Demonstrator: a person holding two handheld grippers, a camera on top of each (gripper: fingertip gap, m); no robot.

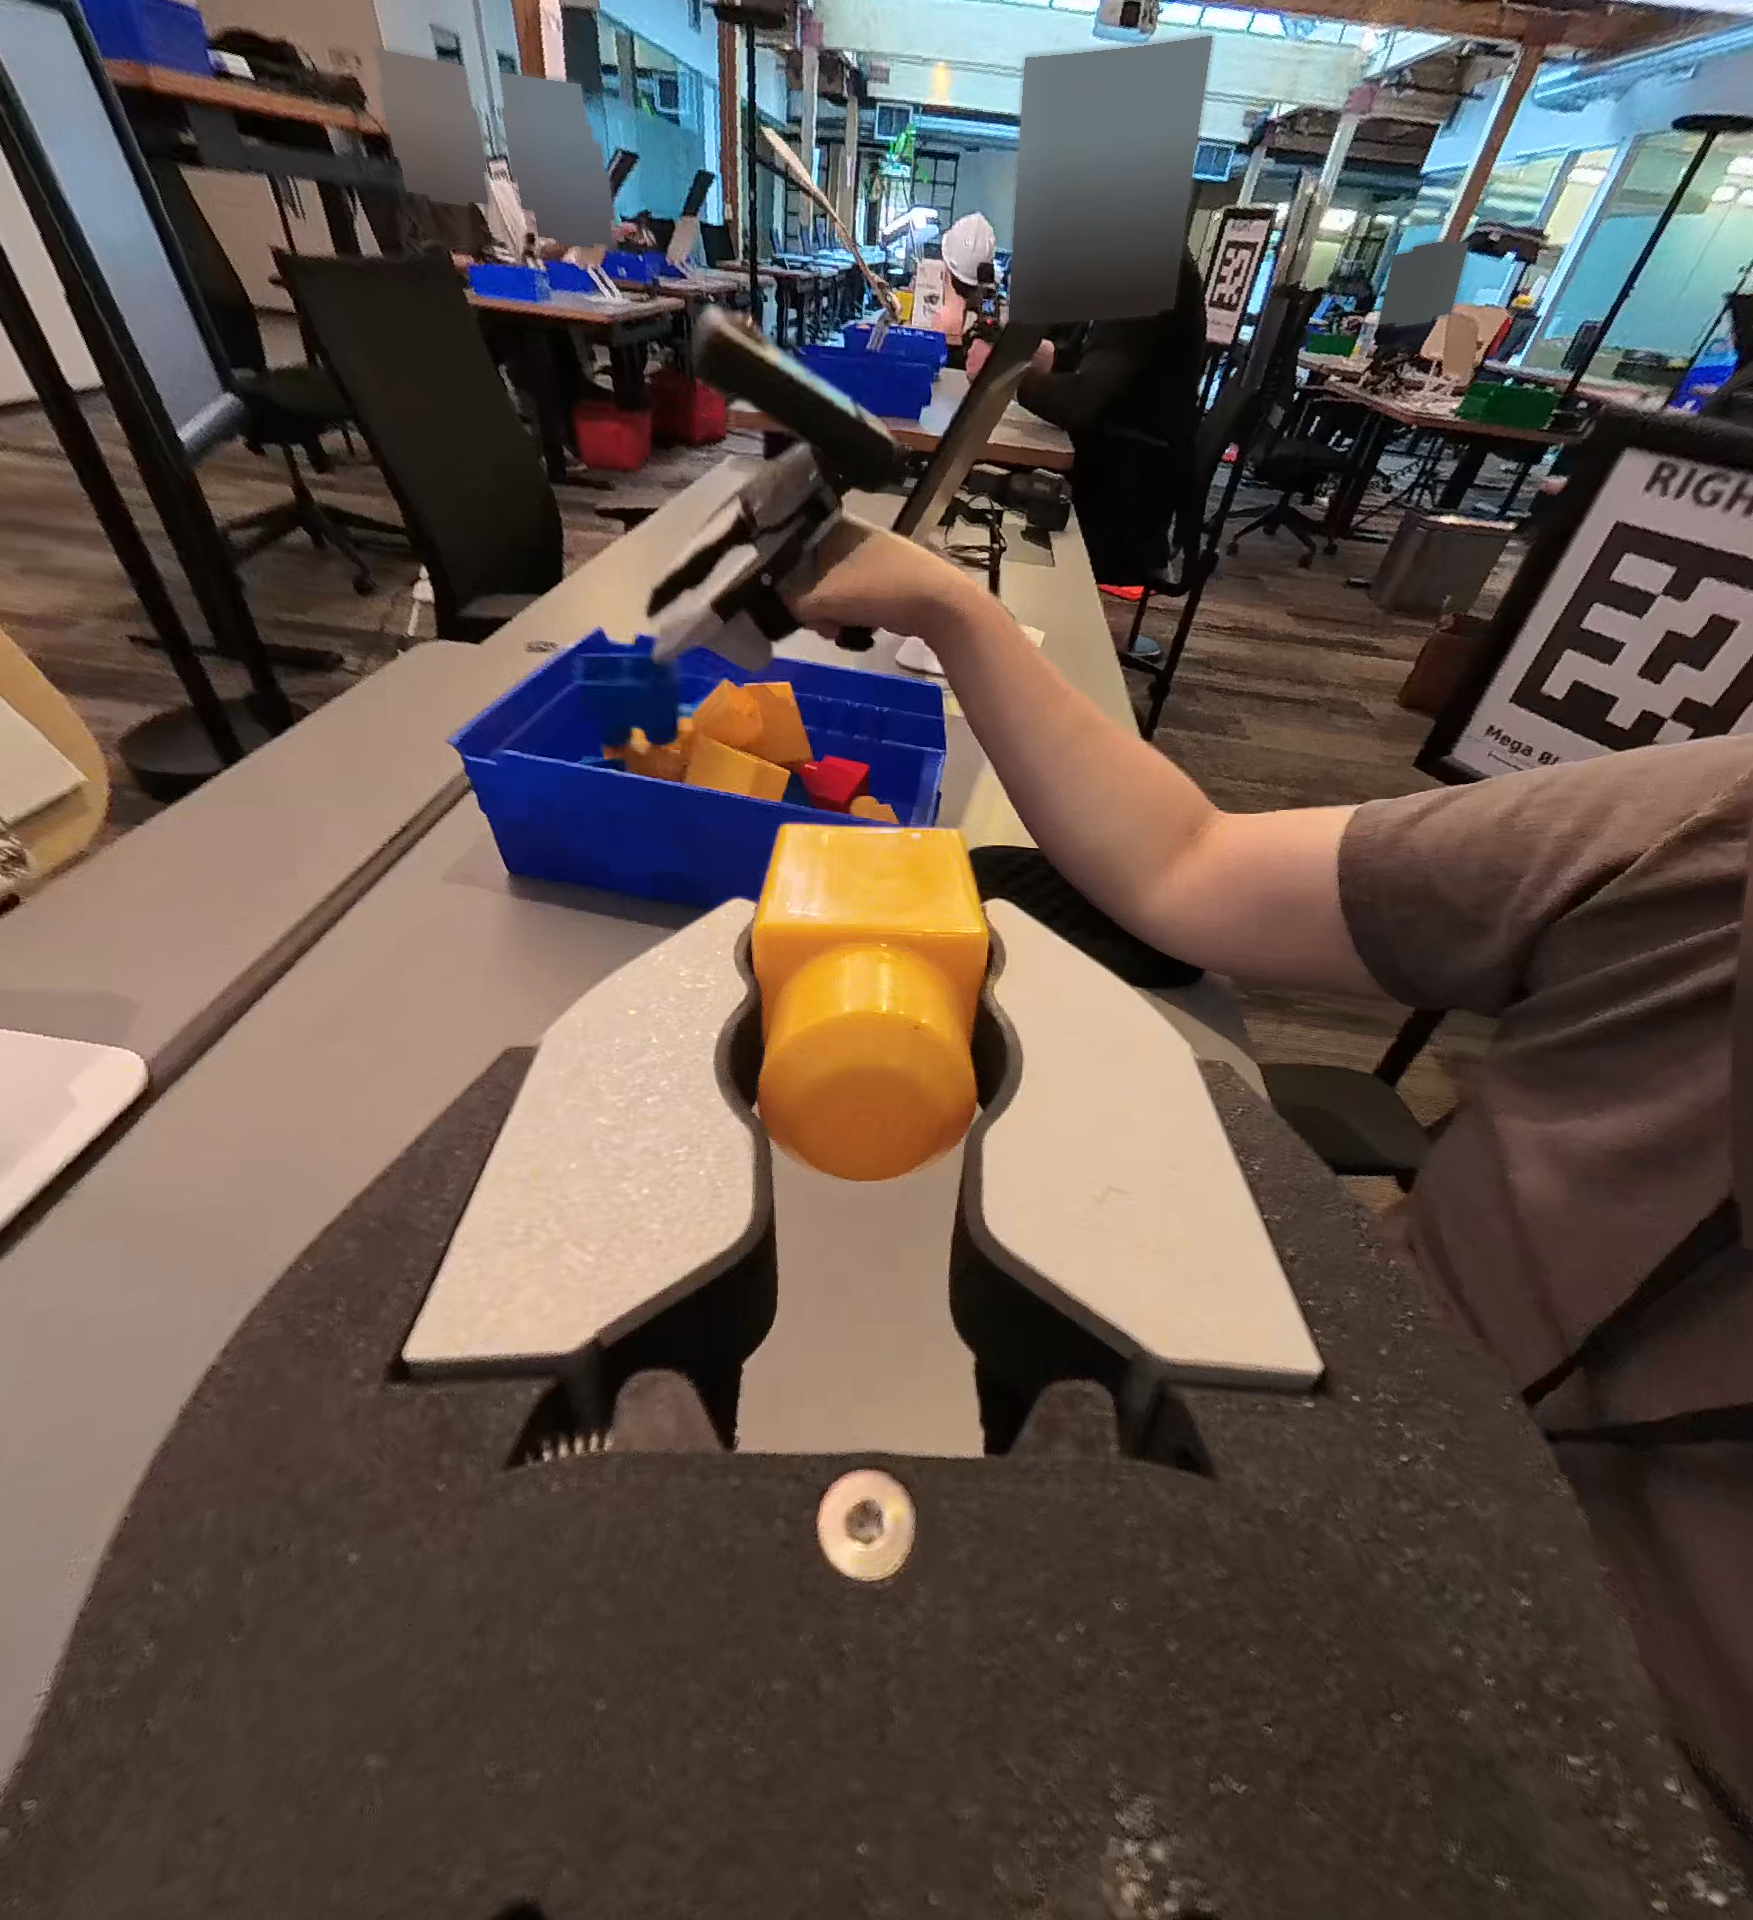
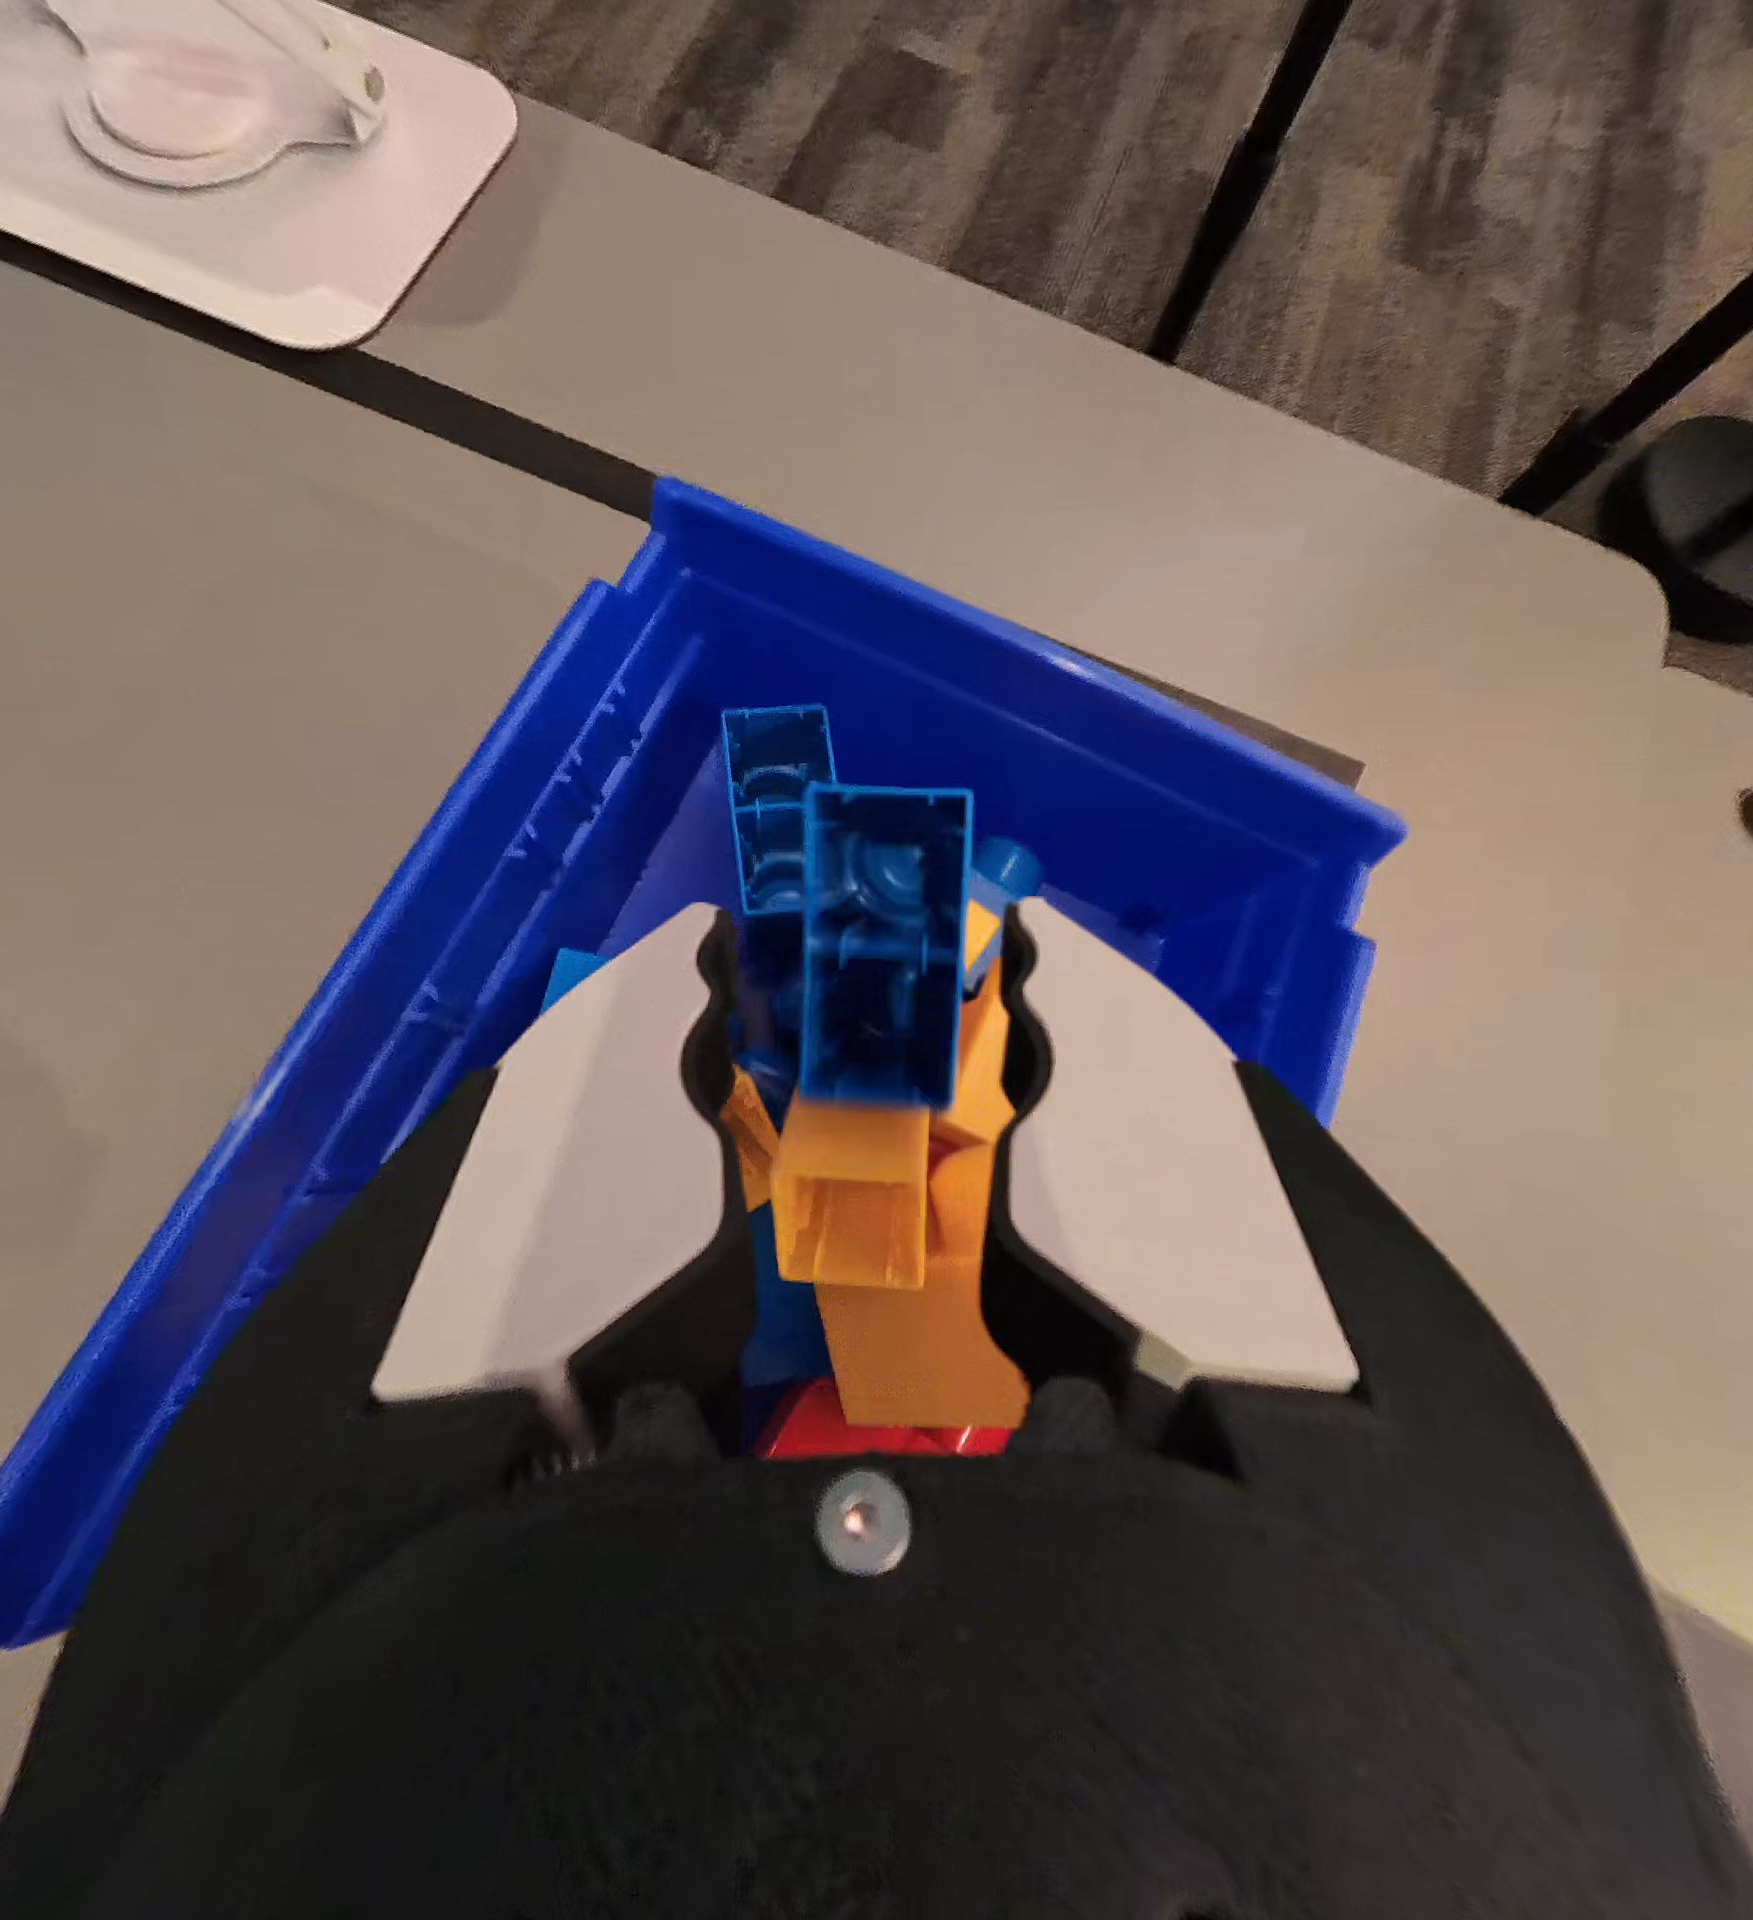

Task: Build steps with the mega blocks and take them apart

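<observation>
Grey table runs away from me, long and wide. On it sits the blue bin, well ahead of my left tool; in the right wrist view I look down into one corner of that bin.

Inside the bin: a loose heap of mega blocks, mostly orange, one red block near the right end, blue ones at the left.

My left gripper is held above the table, just short of the bin. Its fingers are clamped on a single-stud orange block, stud pointing back at the camera.

My right gripper, held by a hand on an outstretched arm, is tipped down over the bin's left end. Between its fingers stands a blue block, hollow underside toward the lens, a second blue block just behind it. Fingertips flank it closely; I cannot tell whether they are pinching it. Orange pieces lie below, nearer the palm.

White pad lies on the neighbouring tabletop.
</observation>
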